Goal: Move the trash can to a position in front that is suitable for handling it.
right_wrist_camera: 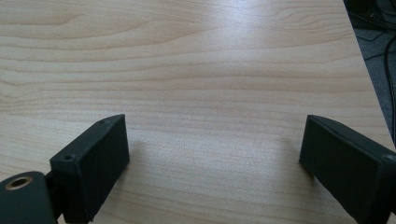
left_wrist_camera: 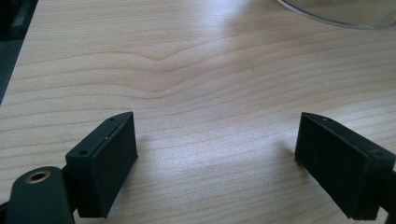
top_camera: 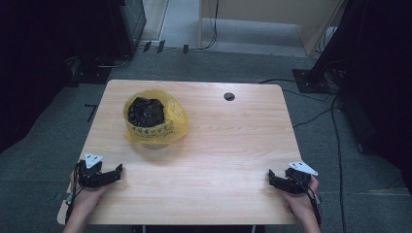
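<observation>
Jaws stood wide apart on both grippers, with bare wood between them and nothing held. From the high view the left gripper rested at the near left edge of the table and the right gripper at the near right edge, each in a hand and aimed inward. A yellow bag sat on the far left part of the table, well apart from both, with a crumpled black liner in its mouth (what lay under it could not be told). The left gripper view caught a clear curved rim at its far edge, which the high view hid beneath the bag. The right gripper view showed plain wood and the table's right edge with cables on the floor beyond.
</observation>
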A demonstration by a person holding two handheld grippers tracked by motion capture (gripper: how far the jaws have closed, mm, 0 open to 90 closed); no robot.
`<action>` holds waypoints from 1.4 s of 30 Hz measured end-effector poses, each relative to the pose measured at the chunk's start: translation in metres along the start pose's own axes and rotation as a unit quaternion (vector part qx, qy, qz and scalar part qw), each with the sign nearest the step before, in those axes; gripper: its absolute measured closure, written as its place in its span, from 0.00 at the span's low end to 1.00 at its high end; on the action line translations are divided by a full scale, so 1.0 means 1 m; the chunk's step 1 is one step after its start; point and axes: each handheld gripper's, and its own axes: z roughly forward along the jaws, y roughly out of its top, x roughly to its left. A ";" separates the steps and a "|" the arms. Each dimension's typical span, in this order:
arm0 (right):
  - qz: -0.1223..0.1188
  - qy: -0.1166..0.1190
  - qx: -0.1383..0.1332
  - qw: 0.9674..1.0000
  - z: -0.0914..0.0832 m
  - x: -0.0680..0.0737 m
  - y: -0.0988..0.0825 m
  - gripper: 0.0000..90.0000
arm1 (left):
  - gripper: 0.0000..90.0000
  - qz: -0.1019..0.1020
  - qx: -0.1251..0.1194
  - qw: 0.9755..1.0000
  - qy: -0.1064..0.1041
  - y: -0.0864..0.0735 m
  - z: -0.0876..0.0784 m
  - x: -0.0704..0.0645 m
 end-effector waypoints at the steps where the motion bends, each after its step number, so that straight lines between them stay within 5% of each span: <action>1: 0.000 0.001 -0.001 1.000 0.000 0.000 0.000 0.10 | 0.16 -0.003 0.000 1.000 -0.011 0.001 -0.001 0.001; 3: -0.005 0.007 -0.001 1.000 -0.001 0.000 0.000 0.14 | 0.16 -0.027 0.000 0.999 -0.027 0.004 -0.001 0.006; 5: 0.006 -0.001 0.000 1.000 -0.002 -0.001 0.002 0.20 | 0.24 -0.079 -0.014 0.996 -0.031 0.008 -0.003 0.013; 6: 0.014 -0.007 0.000 1.000 -0.002 -0.002 0.003 0.24 | 0.27 -0.079 -0.014 0.996 -0.031 0.008 -0.003 0.013; 8: 0.034 -0.010 -0.007 0.999 -0.002 -0.005 0.006 0.30 | 0.29 -0.118 -0.032 0.992 -0.028 0.018 -0.005 0.015; 13: 0.064 -0.008 -0.035 0.997 -0.001 -0.004 0.017 0.34 | 0.41 -0.132 -0.058 0.989 -0.024 0.041 0.001 0.012; 17: 0.026 0.002 -0.071 0.997 0.002 0.009 0.024 0.30 | 0.62 -0.151 -0.067 0.986 -0.026 0.057 0.012 0.018; 18: 0.024 0.005 -0.084 0.996 0.003 0.013 0.025 0.30 | 0.66 -0.162 -0.078 0.983 -0.030 0.067 0.017 0.021; 23: 0.001 0.020 -0.095 0.995 0.012 0.033 0.034 0.32 | 0.75 -0.150 -0.080 0.985 -0.027 0.091 0.036 0.020; 29: -0.011 0.050 -0.111 0.993 0.018 0.060 0.058 0.37 | 0.79 -0.144 -0.103 0.982 -0.063 0.113 0.052 0.015; 33: -0.012 0.057 -0.123 0.991 0.020 0.076 0.073 0.38 | 0.82 -0.126 -0.103 0.983 -0.084 0.120 0.057 0.006; 35: -0.018 0.066 -0.131 0.989 0.024 0.096 0.086 0.38 | 0.86 -0.109 -0.097 0.986 -0.084 0.126 0.058 -0.005; 42: -0.048 0.093 -0.138 0.985 0.037 0.143 0.108 0.40 | 0.86 -0.095 -0.096 0.986 -0.100 0.137 0.058 -0.021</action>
